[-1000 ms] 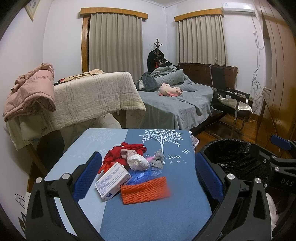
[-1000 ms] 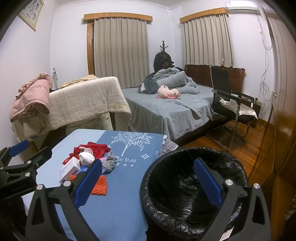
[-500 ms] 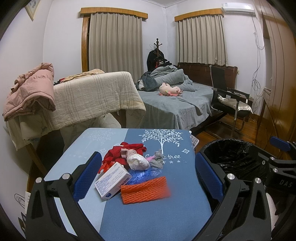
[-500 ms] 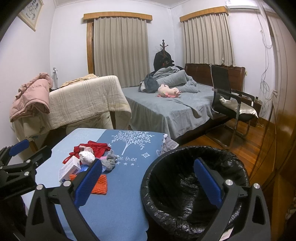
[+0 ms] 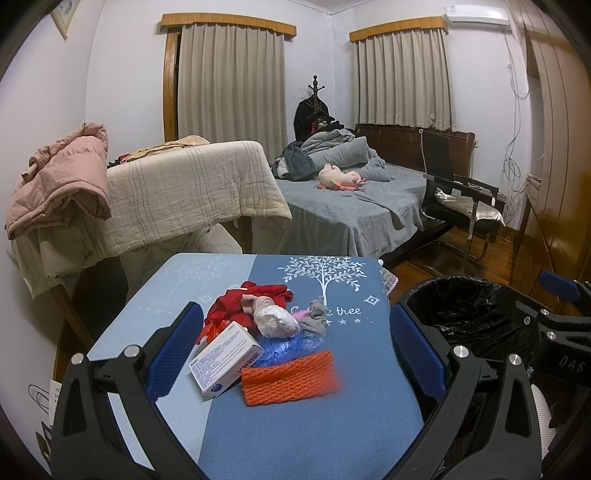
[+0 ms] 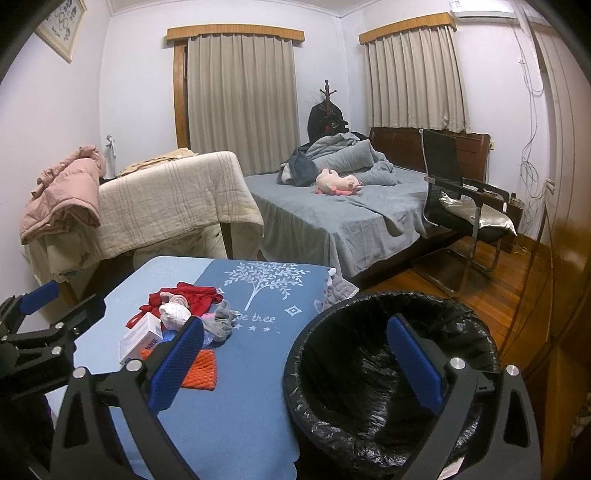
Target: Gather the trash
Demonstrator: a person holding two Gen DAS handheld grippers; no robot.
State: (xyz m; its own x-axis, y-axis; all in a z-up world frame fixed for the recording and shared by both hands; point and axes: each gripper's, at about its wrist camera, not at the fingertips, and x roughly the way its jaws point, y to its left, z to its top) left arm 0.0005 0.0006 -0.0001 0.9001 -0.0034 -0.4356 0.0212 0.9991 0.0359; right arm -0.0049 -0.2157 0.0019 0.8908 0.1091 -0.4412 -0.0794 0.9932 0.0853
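Nearly unchanged since a second ago: both left gripper (image 5: 295, 343) and right gripper (image 6: 295, 358) wide open, empty, trash pile (image 5: 266, 332) untouched, bin (image 6: 391, 373) waiting.

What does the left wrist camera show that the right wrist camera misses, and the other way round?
Only the left view shows the whole orange mesh pad unobstructed, framed between the open left tongs.

Only the right view looks down into the black-lined trash bin, beneath the open right tongs, and shows the framed picture fully.

Both show the trash pile on the blue table: white box, crumpled white wad, red cloth, plus the bed and chair.
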